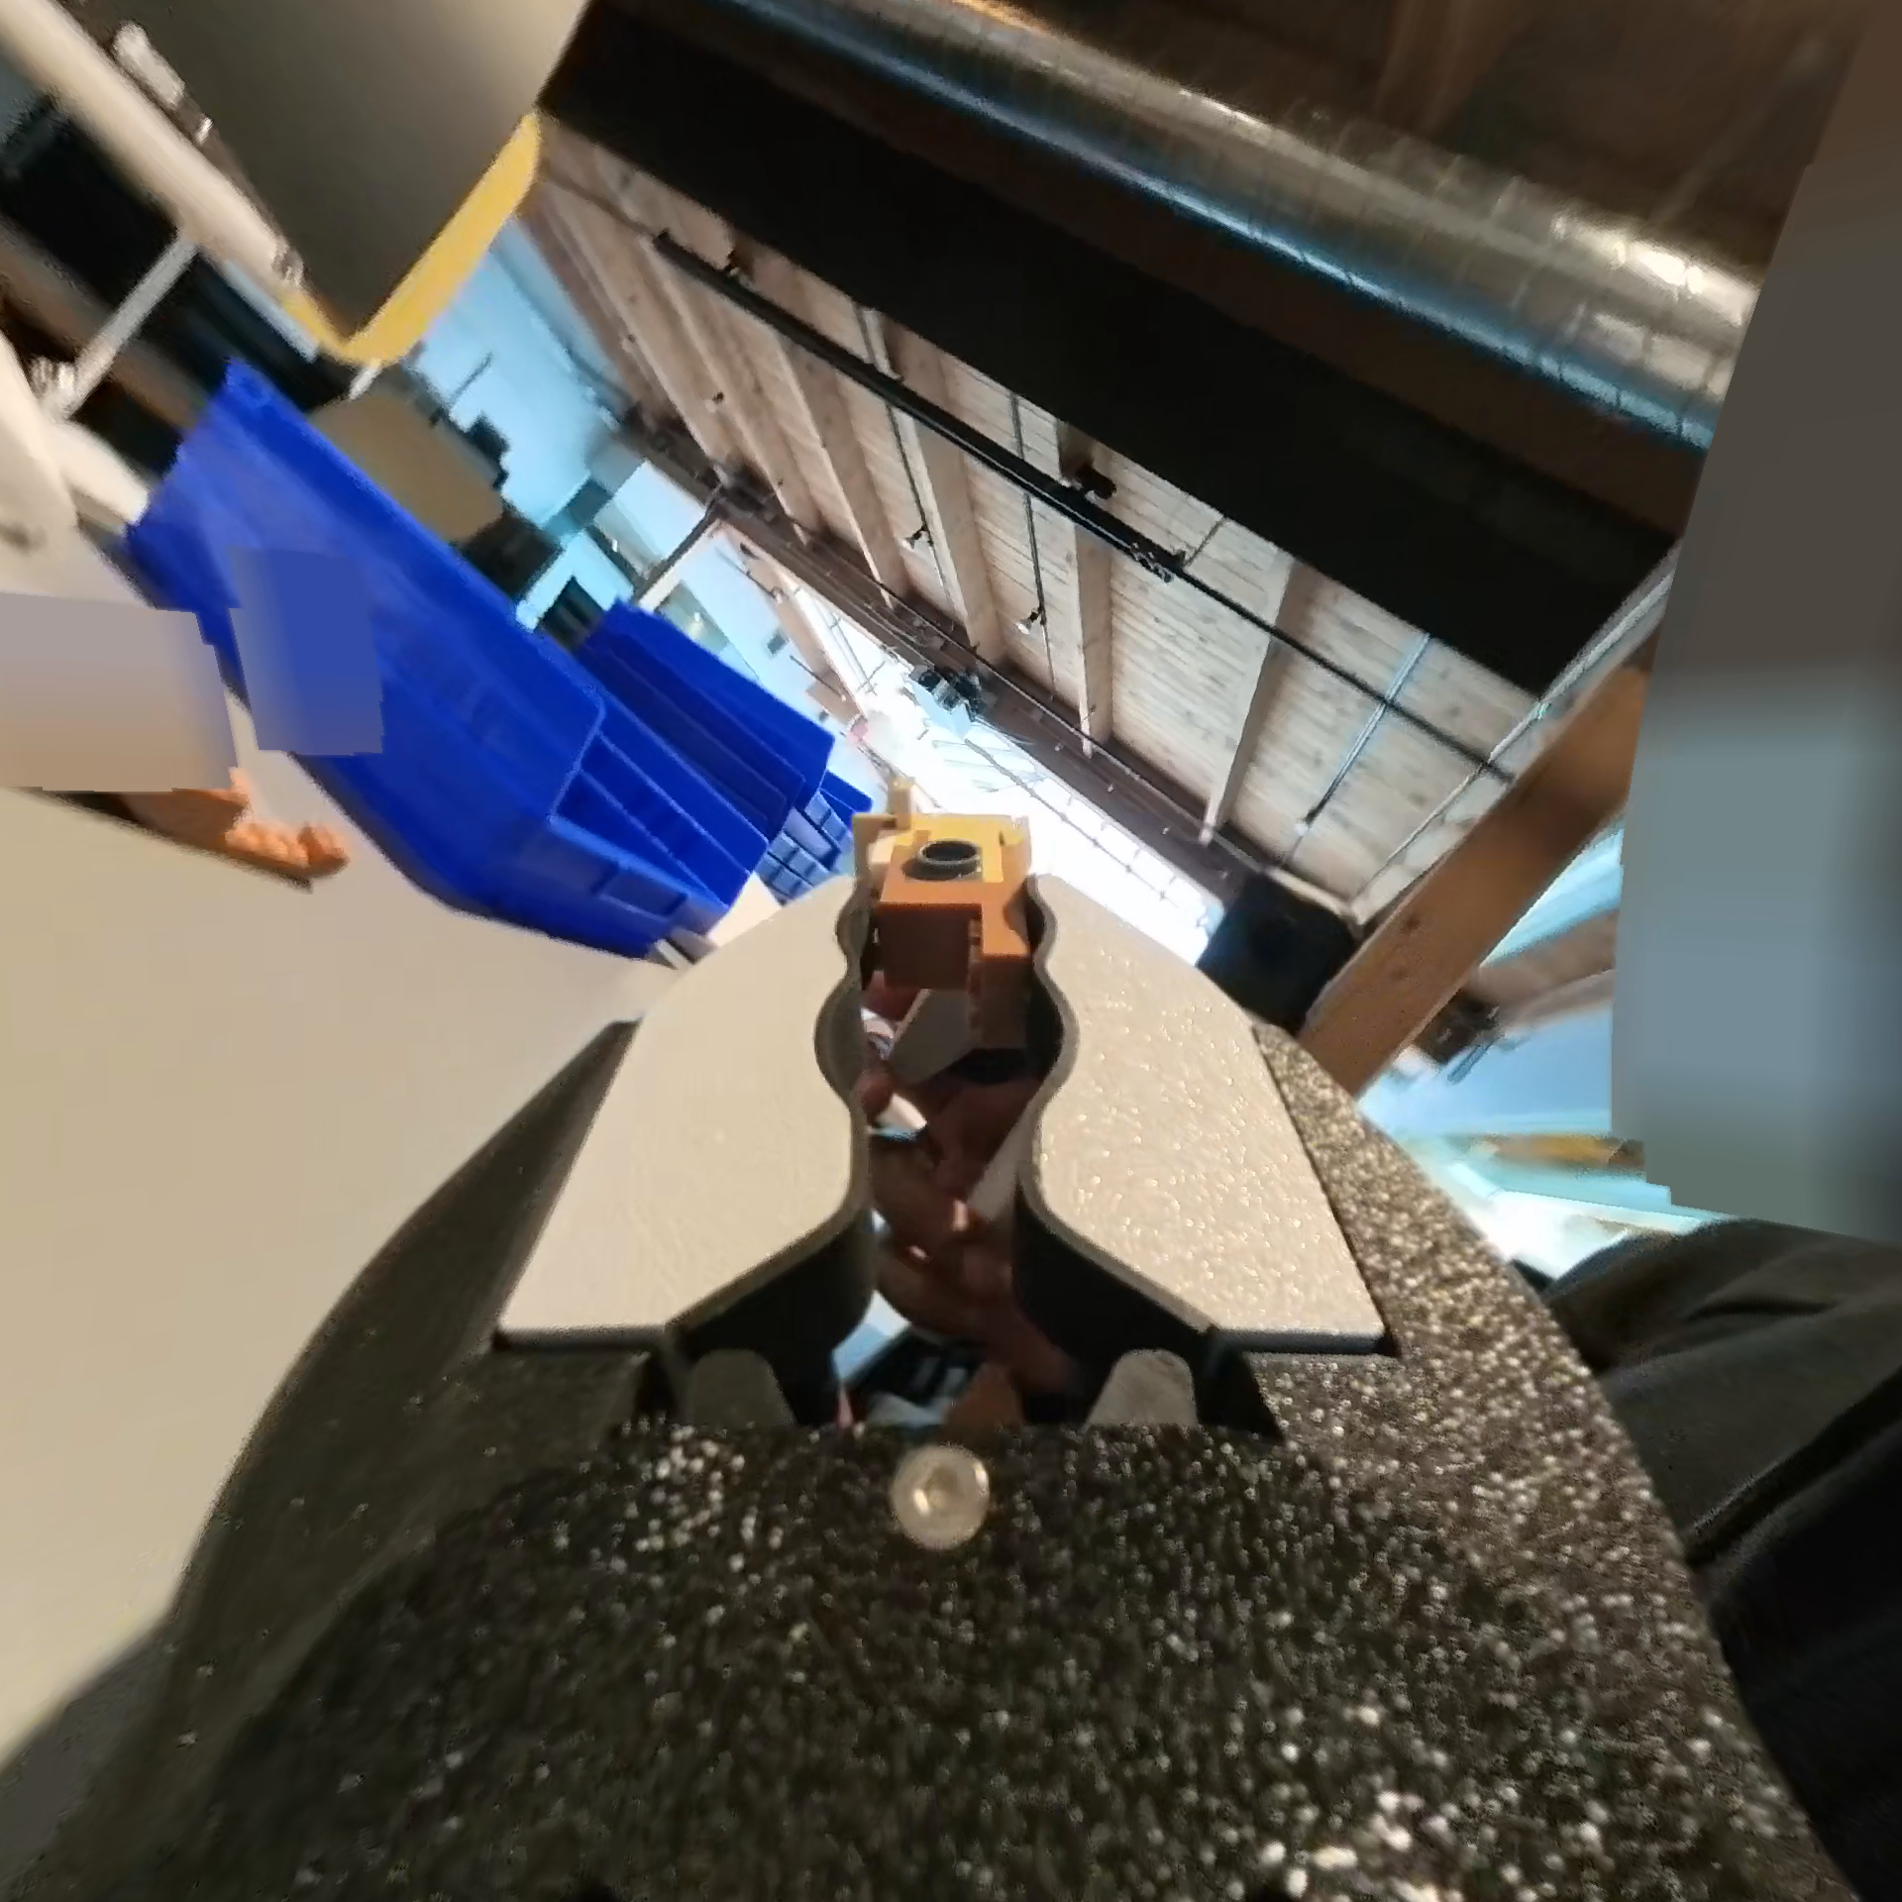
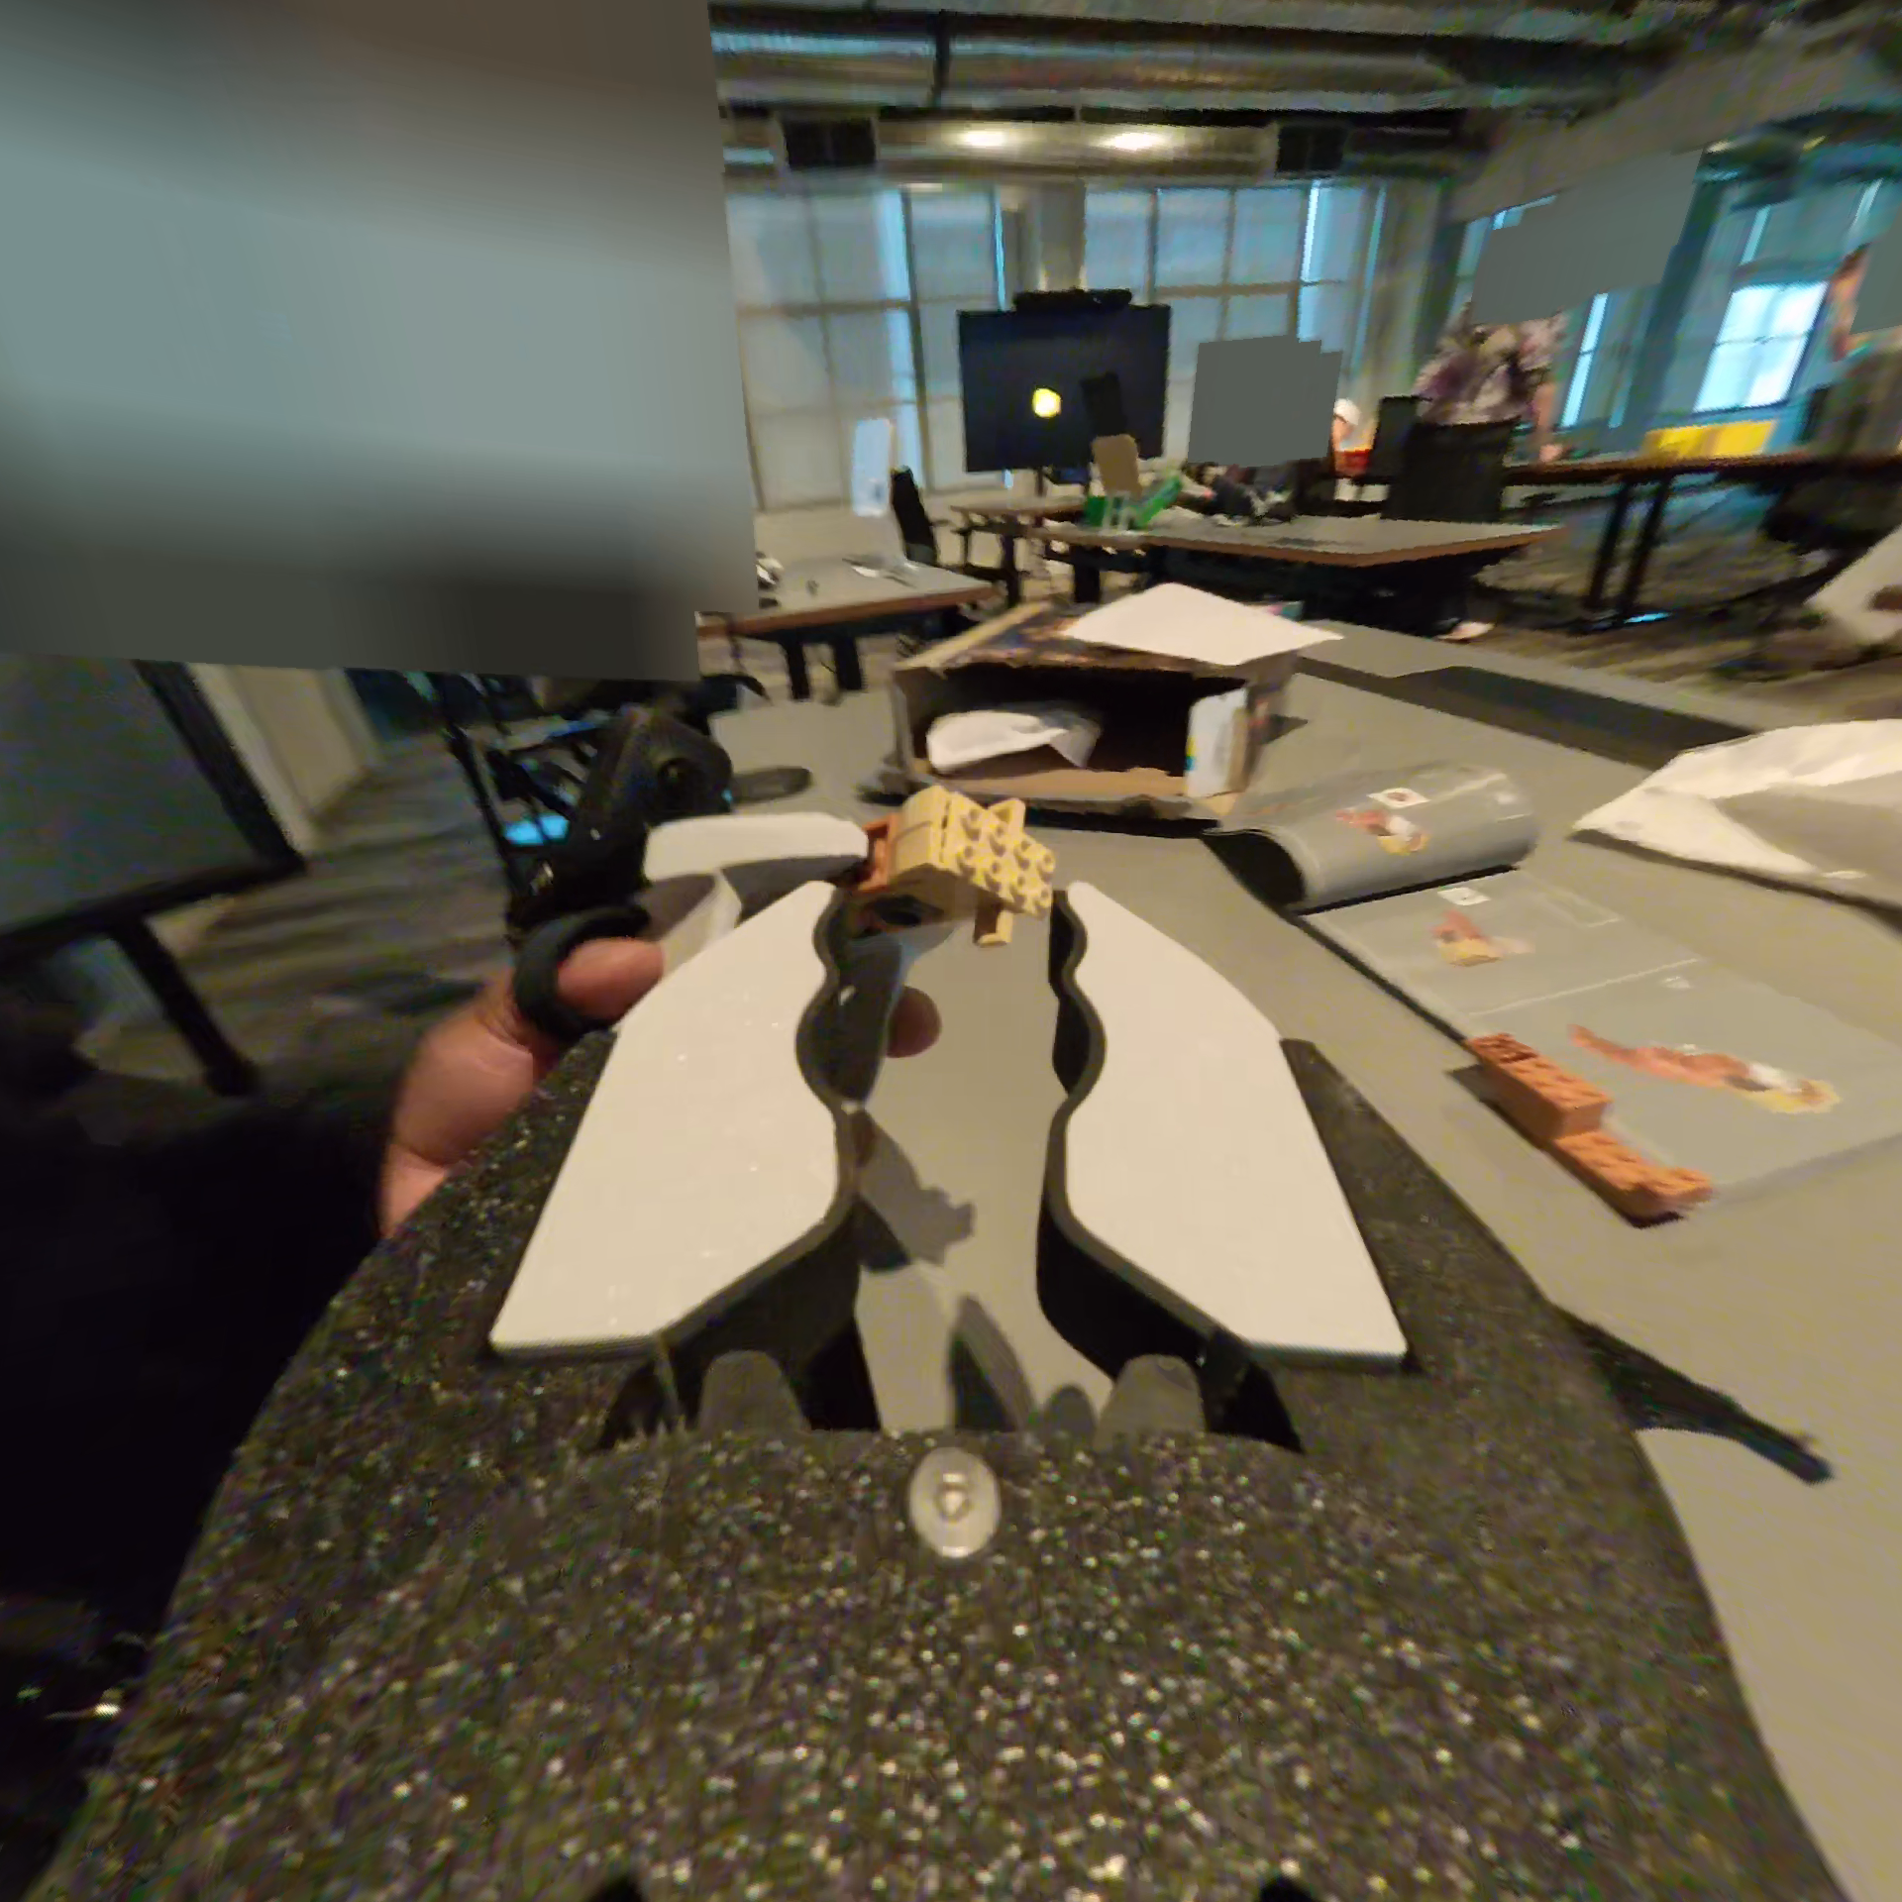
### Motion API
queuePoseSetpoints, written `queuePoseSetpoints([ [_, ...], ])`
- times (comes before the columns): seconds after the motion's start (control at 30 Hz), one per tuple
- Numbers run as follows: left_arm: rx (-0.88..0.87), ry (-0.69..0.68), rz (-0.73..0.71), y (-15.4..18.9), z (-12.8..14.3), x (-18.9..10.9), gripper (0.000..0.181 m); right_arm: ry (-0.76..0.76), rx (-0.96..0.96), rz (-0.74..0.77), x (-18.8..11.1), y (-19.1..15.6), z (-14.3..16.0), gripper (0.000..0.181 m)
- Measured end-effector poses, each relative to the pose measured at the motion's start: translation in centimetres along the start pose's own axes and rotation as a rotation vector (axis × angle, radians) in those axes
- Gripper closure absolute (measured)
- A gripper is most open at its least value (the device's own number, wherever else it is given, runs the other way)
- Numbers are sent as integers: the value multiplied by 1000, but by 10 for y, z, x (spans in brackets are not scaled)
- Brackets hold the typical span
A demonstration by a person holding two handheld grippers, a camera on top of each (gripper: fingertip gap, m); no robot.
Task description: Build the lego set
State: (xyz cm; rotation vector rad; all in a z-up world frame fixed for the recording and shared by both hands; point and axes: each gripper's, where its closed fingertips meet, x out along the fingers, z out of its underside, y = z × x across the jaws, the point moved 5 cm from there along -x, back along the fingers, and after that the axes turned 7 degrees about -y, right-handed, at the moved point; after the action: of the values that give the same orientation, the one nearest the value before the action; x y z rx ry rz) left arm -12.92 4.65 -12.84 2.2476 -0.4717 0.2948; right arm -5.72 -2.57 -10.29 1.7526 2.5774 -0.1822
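Note:
My left gripper (image 1: pixel 942 897) is shut on a small brown and tan lego assembly (image 1: pixel 923 931) and points it up towards the ceiling. In the right wrist view the left gripper (image 2: pixel 844 870) comes in from the left and holds the same assembly (image 2: pixel 973 865) in the air, tan studded plates facing out, right at the tips of my right gripper (image 2: pixel 947 906). My right gripper is open and empty, and the assembly sits between its fingertips without touching them. A brown stepped lego piece (image 2: pixel 1585 1122) lies on the open instruction booklet (image 2: pixel 1492 926) at the right.
The grey table (image 2: pixel 1338 1441) carries an opened cardboard box (image 2: pixel 1081 720) at the back and a white plastic bag (image 2: pixel 1750 793) at the far right. A person's hand (image 2: pixel 484 1070) grips the left tool. Blue bins (image 1: pixel 412 669) and a brown lego piece (image 1: pixel 278 834) show in the left wrist view. The tips of both grippers are at nearly the same place. The brown stepped lego piece (image 2: pixel 1585 1122) is about 20 cm from both grippers' fingertips.

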Motion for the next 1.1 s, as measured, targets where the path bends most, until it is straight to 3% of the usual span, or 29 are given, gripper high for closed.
queuePoseSetpoints([
  [0.17, 160, 74, 67, 12, 2, 0, 155, 128, 221, -127, 0, 1, -4, 135],
  [0.3, 218, 138, 128, 17, 5, -2, 155, 210, 286, -244, 3, -10, -5, 126],
  [0.57, 314, 190, 172, 28, 14, -2, 155, 249, 255, -248, 11, -23, -8, 120],
  [1.1, 425, 258, 294, 44, 20, -8, 155, 280, 232, -302, 15, -47, -17, 128],
])
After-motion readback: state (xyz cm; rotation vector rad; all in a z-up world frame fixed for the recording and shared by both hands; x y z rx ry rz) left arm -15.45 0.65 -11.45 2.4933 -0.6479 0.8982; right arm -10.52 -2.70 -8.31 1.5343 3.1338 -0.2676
